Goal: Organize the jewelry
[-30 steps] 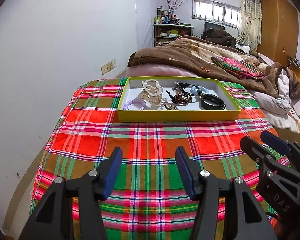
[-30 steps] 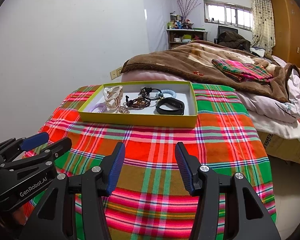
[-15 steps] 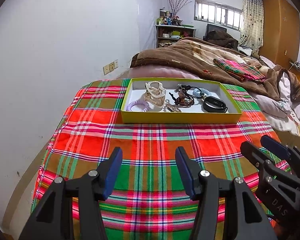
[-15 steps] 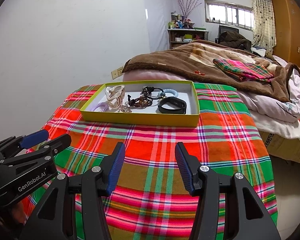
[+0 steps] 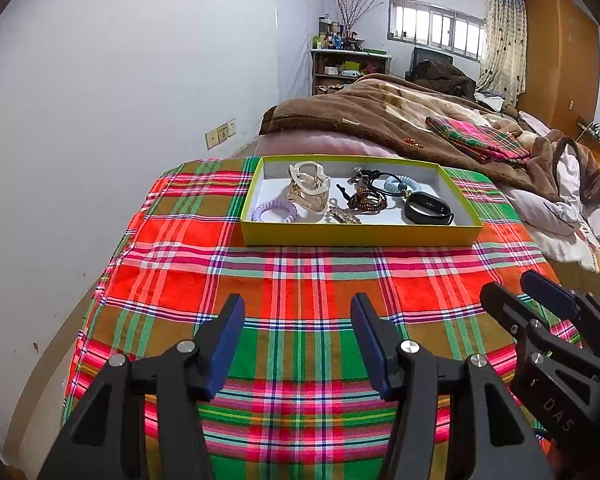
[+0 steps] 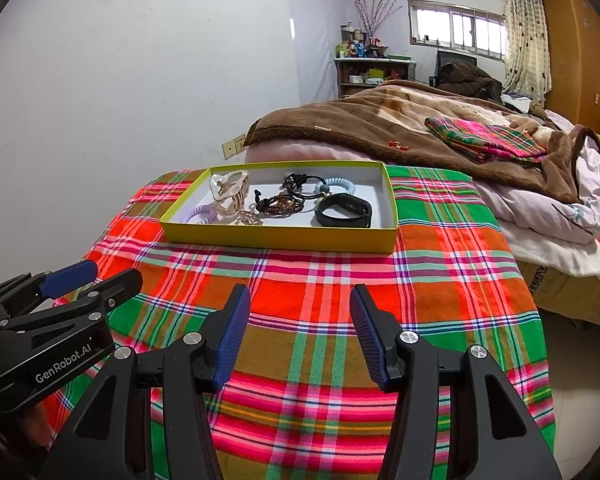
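A yellow-green tray (image 5: 360, 235) (image 6: 280, 239) sits at the far end of the plaid cloth (image 5: 172, 272). In it lie a purple spiral hair tie (image 5: 274, 211), a cream and gold bangle (image 5: 309, 190), a brown beaded bracelet (image 5: 367, 199), a light blue spiral hair tie (image 5: 398, 182) and a black smart band (image 5: 428, 208) (image 6: 344, 210). My left gripper (image 5: 298, 308) (image 6: 114, 274) hovers open over the near cloth, well short of the tray. Beside it on the right, my right gripper (image 6: 300, 296) (image 5: 508, 286) is open too. Neither holds anything.
A white wall (image 5: 100, 120) runs close along the left edge of the covered surface. Behind the tray lies a bed with a brown blanket (image 5: 380, 120) and a folded plaid cloth (image 5: 480, 140). The floor (image 6: 572, 360) drops off to the right.
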